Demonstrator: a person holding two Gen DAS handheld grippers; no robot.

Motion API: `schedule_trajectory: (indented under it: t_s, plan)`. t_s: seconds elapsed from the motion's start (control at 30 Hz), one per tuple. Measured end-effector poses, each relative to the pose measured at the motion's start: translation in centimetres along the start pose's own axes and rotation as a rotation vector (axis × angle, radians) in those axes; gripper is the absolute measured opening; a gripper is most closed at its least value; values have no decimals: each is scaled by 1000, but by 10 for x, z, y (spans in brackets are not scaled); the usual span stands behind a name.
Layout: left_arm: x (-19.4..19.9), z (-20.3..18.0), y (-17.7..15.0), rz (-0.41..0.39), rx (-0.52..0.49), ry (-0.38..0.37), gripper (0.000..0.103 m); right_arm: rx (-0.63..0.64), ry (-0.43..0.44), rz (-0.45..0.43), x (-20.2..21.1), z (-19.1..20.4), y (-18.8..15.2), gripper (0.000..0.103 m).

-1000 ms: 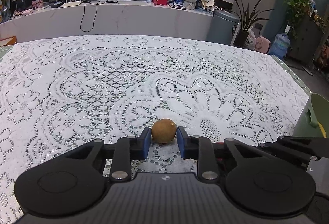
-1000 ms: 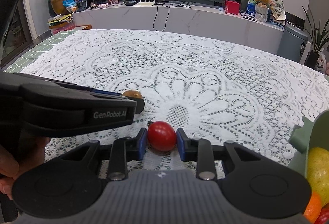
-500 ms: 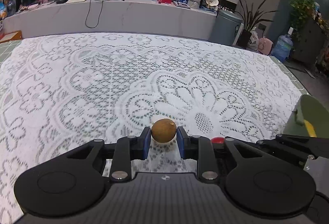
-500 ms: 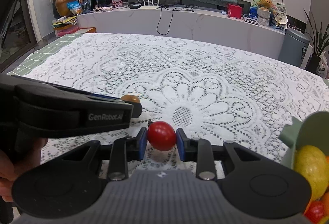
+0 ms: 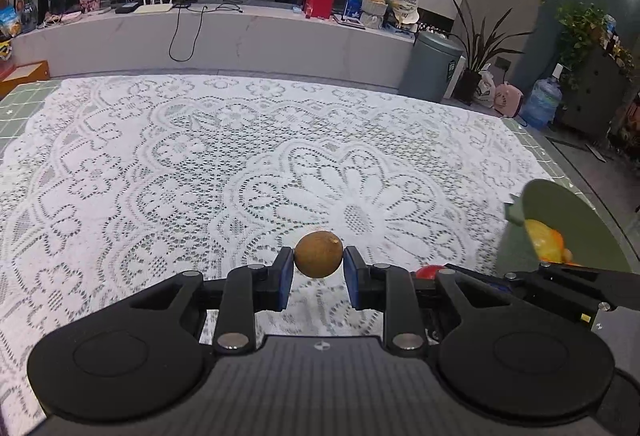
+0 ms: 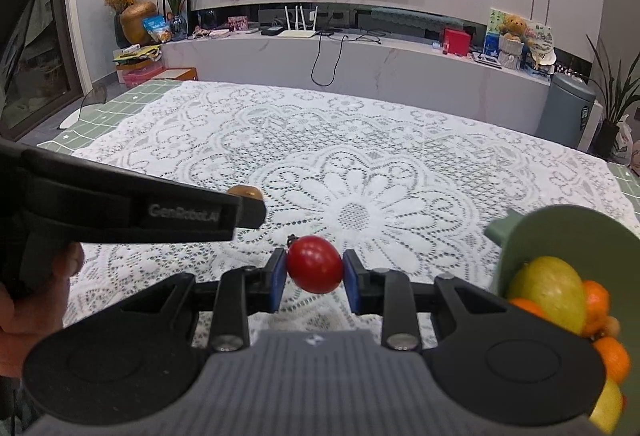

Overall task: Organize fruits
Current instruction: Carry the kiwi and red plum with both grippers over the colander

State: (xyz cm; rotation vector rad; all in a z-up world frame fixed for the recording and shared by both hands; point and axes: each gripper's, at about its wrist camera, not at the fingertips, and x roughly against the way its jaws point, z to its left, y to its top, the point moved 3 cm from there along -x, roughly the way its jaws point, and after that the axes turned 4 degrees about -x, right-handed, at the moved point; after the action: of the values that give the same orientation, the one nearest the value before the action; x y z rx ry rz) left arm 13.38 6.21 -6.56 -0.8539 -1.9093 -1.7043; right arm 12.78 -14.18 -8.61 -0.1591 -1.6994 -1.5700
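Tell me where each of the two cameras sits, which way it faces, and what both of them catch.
Left wrist: on the left gripper, facing across the lace tablecloth; its fingers clamp a brown fruit.
Right wrist: on the right gripper, facing likewise, clamping a red tomato; the person's hand shows on the left.
Shared: the green bowl, tomato, brown fruit, tablecloth.
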Motion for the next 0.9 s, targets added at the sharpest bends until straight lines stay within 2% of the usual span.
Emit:
schedule_trajectory:
  t_s: [0.23,0.53,0.9]
  plan:
    - [24,-21,-3,-25,-46,-9,30,-9,-14,-52,38,-12,-4,27]
    - [46,-60,-1,-58,-115,-58,30,-49,-40,-123,84,-36,-9,27]
    - [53,-105,-3,-62,-188,-103,30,-111,-125,-164,116,-74,-21,27]
